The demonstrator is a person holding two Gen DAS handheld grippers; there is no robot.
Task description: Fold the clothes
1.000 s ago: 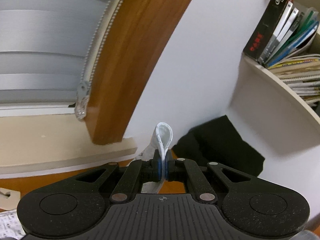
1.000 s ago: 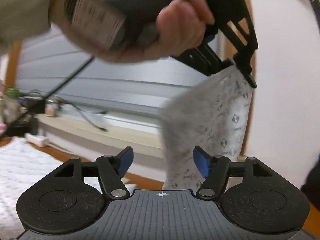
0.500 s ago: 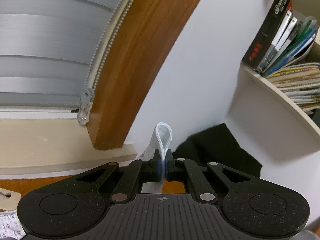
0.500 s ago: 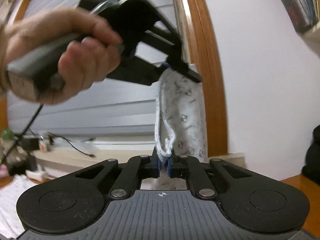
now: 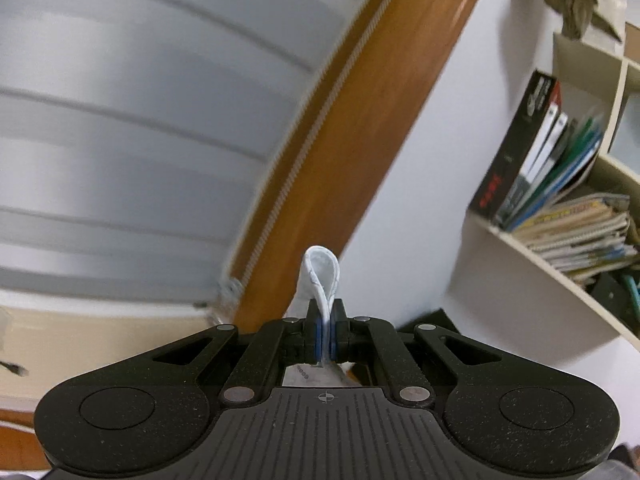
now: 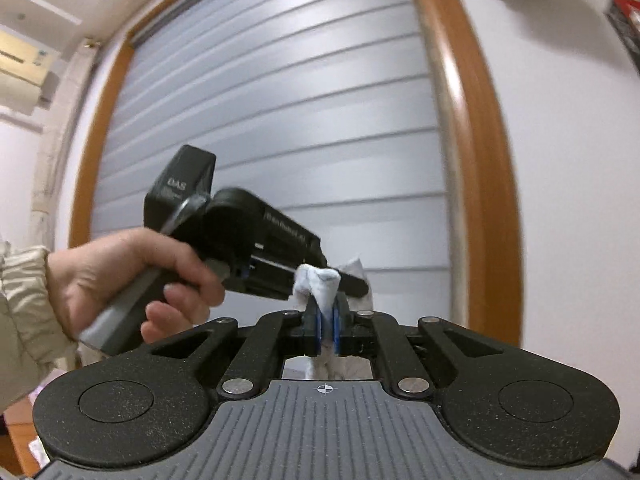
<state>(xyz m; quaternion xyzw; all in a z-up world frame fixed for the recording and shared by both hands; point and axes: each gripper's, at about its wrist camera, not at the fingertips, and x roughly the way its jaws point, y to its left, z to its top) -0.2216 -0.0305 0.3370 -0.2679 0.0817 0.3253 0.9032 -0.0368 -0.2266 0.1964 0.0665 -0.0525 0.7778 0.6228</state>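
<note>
Grippers raised high before window blinds (image 6: pixel 280 120): left gripper (image 5: pixel 326 336) and right gripper (image 6: pixel 326 334) each clamped on white patterned cloth (image 6: pixel 320 284), hem looping toward 12 o'clock, seemingly lifting it taut, ready for folding.

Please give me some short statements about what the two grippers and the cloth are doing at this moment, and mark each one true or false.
1. The left gripper is shut on a fold of white cloth. True.
2. The right gripper is wide open and holds nothing. False: its blue pads are closed on the white cloth.
3. In the right wrist view, a hand grips the handle of the other gripper. True.
4. The bookshelf is bare. False: upright books and a stack of magazines stand on it.
5. The window blind is rolled up fully. False: its slats cover the window inside the wooden frame.
</note>
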